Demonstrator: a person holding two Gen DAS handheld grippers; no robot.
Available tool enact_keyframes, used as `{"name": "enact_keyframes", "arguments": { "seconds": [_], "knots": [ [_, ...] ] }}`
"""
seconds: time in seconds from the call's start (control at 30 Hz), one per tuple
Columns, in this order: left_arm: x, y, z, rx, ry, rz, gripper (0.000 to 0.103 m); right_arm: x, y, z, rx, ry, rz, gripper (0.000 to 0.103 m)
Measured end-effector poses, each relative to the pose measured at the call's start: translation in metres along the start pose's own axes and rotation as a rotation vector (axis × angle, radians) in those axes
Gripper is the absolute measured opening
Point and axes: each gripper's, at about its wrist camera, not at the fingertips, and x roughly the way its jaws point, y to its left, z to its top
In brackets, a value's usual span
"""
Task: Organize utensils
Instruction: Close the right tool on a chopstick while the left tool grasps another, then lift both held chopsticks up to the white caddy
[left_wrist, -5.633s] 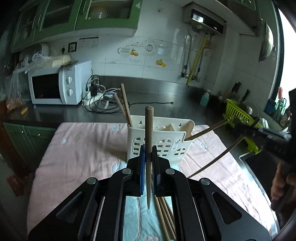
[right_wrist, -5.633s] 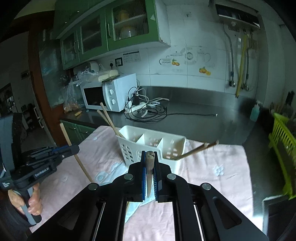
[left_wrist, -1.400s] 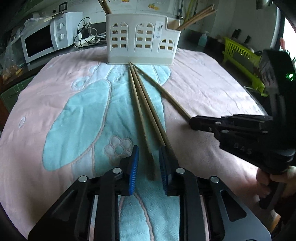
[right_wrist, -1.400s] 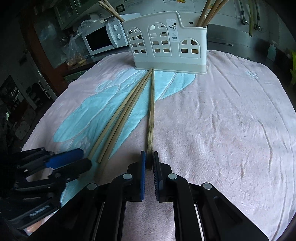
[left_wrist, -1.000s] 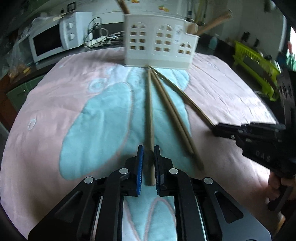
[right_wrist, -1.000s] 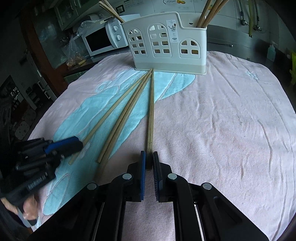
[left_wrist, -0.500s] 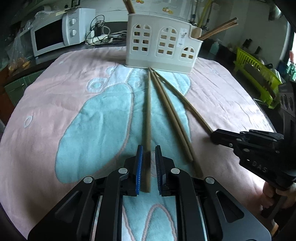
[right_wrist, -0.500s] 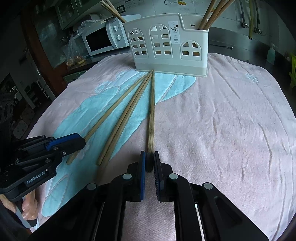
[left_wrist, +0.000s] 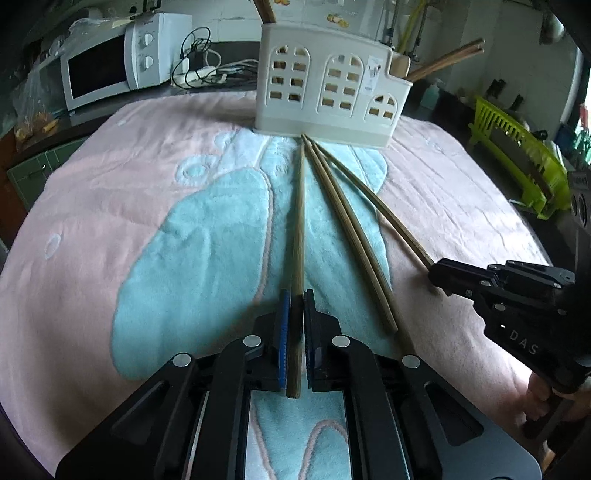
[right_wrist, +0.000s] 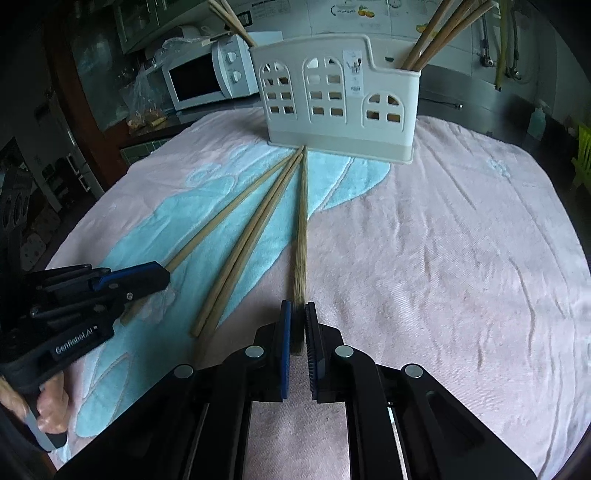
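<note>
Several wooden chopsticks lie fanned out on the pink and teal towel (left_wrist: 147, 184), tips against the white holder (left_wrist: 332, 92). My left gripper (left_wrist: 294, 295) has its jaws closing on the thick end of the leftmost chopstick (left_wrist: 300, 221), which lies between the blue pads. My right gripper (right_wrist: 297, 304) is shut on the end of the rightmost chopstick (right_wrist: 302, 221). Two chopsticks (right_wrist: 255, 229) lie loose between them. Each gripper shows in the other's view: the right gripper (left_wrist: 434, 273) and the left gripper (right_wrist: 159, 275). The holder (right_wrist: 340, 110) has chopsticks (right_wrist: 439, 29) in its right compartment and more at its left end.
A white microwave (left_wrist: 107, 74) and a tangle of cables stand on the counter behind the towel at the left. A lime-green dish rack (left_wrist: 517, 147) sits off the towel's right edge. A hand (right_wrist: 51, 410) grips the left gripper's handle.
The left gripper's pads have drawn tighter onto the leftmost chopstick, which now lies apart from the middle pair. The right gripper has stayed shut on its chopstick in the same place.
</note>
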Motion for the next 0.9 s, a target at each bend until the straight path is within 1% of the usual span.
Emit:
{"name": "enact_keyframes", "arguments": {
  "seconds": [0.1, 0.2, 0.3, 0.47, 0.67, 0.73, 0.8, 0.83, 0.9],
  "knots": [
    [-0.011, 0.005, 0.006, -0.006, -0.034, -0.003, 0.006, -0.011, 0.000, 0.004, -0.002, -0.036, -0.013, 0.007],
    [-0.025, 0.008, 0.016, -0.010, -0.089, -0.014, 0.006, -0.027, 0.002, 0.014, -0.012, -0.090, -0.028, 0.007],
    [-0.036, 0.010, 0.029, -0.011, -0.133, -0.018, 0.006, -0.044, 0.004, 0.031, -0.019, -0.152, -0.034, 0.007],
    [-0.048, 0.019, 0.057, -0.040, -0.196, -0.035, 0.006, -0.059, 0.010, 0.061, -0.048, -0.219, -0.047, 0.007],
    [-0.054, 0.026, 0.088, -0.061, -0.259, -0.032, 0.006, -0.067, 0.015, 0.096, -0.064, -0.279, -0.059, 0.007],
    [-0.054, 0.028, 0.092, -0.064, -0.252, -0.043, 0.006, -0.069, 0.015, 0.104, -0.060, -0.291, -0.058, 0.007],
    [-0.053, 0.027, 0.091, -0.036, -0.234, -0.048, 0.006, -0.069, 0.016, 0.109, -0.057, -0.297, -0.051, 0.007],
    [-0.052, 0.026, 0.086, -0.021, -0.222, -0.041, 0.006, -0.068, 0.018, 0.110, -0.062, -0.300, -0.054, 0.007],
    [-0.047, 0.026, 0.076, -0.010, -0.178, -0.052, 0.006, -0.068, 0.019, 0.110, -0.076, -0.311, -0.062, 0.007]
  ]
}}
